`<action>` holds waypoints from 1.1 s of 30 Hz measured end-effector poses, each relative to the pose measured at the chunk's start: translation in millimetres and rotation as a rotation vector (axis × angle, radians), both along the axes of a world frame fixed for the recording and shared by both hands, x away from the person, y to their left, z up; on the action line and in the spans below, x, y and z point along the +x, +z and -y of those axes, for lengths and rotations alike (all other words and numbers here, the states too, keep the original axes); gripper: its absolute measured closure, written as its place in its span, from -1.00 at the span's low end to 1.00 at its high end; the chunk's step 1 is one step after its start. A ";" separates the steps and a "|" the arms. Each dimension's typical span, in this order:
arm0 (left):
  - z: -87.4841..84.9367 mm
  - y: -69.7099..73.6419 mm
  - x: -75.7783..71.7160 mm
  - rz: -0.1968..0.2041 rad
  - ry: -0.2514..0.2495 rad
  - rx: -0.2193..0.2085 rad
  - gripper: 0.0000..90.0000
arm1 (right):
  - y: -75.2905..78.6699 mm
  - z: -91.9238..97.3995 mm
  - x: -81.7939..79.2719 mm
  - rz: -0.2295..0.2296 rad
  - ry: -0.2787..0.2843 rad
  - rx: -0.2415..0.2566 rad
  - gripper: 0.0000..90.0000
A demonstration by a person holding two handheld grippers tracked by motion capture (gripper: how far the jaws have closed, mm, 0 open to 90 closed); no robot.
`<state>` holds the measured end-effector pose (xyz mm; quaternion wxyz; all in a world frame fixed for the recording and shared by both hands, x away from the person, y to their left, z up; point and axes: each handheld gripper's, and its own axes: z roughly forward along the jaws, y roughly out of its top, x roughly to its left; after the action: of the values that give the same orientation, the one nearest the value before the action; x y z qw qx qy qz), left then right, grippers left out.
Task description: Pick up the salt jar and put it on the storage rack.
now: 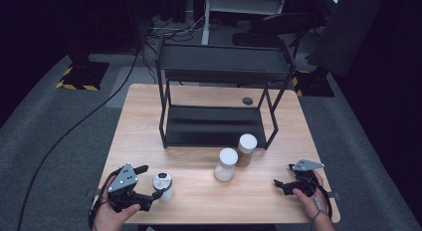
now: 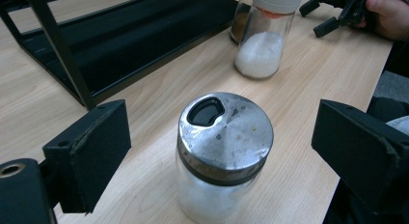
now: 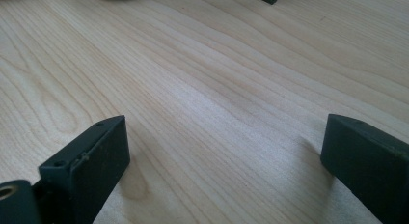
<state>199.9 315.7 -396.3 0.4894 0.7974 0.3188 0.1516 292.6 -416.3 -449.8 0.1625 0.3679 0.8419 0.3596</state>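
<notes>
Left gripper [image 1: 149, 181] spread wide around the metal-lidded jar [image 1: 162, 185] at the table's [image 1: 199, 203] near-left edge, jaws not touching; its own view reveals the lid's pour hole. Right gripper [image 1: 283, 178], jaws apart, hovers over bare wood.

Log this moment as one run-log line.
left claw: open, astride metal-lidded jar | right claw: open over bare table | two white-capped jars before black shelf
</notes>
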 end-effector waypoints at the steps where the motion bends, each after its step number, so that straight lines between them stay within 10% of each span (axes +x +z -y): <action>1: 0.0 0.0 0.0 0.000 0.000 0.000 -0.87 | 0.0 0.0 0.0 0.000 0.000 0.000 -0.93; 22: 18.8 -13.9 12.0 0.014 -0.044 -0.025 -0.87 | -0.1 0.4 0.2 -0.001 0.001 0.002 -0.93; 33: 24.1 -32.5 16.1 -0.018 -0.028 0.029 -0.83 | -0.1 0.4 0.2 -0.001 0.001 0.002 -0.93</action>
<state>216.0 291.5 -428.8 0.4770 0.8101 0.3098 0.1423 292.8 -416.7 -449.9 0.1619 0.3680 0.8417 0.3604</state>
